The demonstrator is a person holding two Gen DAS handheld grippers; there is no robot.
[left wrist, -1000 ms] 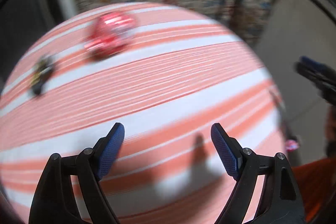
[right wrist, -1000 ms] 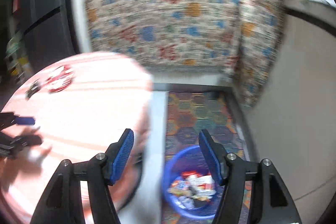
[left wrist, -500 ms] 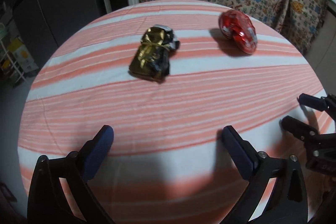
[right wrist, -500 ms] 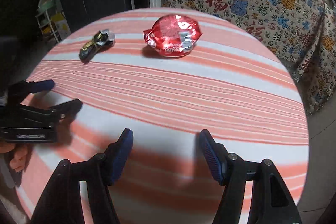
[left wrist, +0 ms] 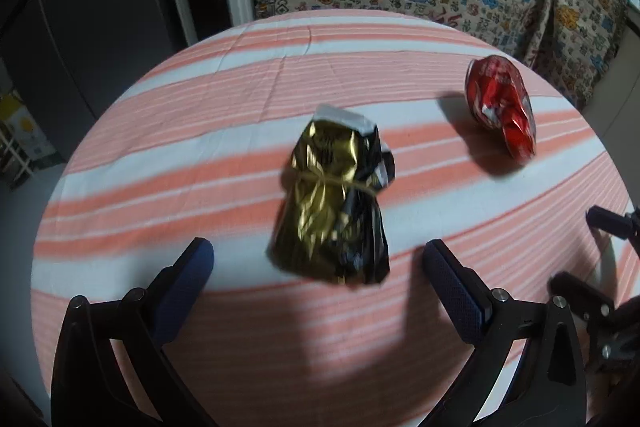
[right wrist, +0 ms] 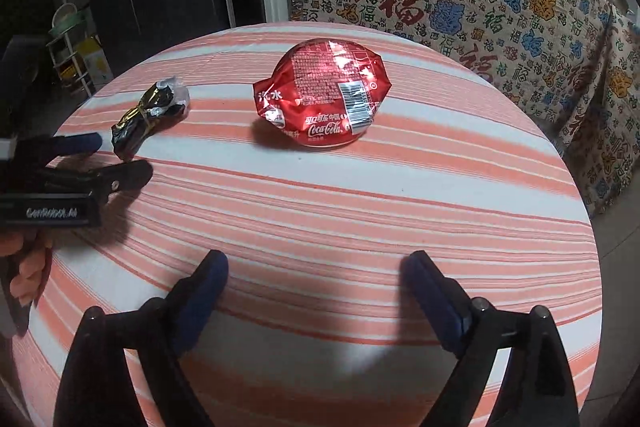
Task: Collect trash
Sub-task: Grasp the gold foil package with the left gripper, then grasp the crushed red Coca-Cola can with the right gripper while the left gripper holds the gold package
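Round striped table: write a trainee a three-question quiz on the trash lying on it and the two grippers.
1. True or false: the black-and-gold wrapper is clamped between the left gripper fingers.
2. Which piece lies ahead of the right gripper? A) the red Coca-Cola wrapper B) a glass bottle C) a paper cup
3. Fill in: both pieces lie on the ____ tablecloth.

Key:
1. False. It lies loose on the cloth, just ahead of the wide-open fingers.
2. A. The jaws are opening, with nothing between them.
3. Striped (orange and white).
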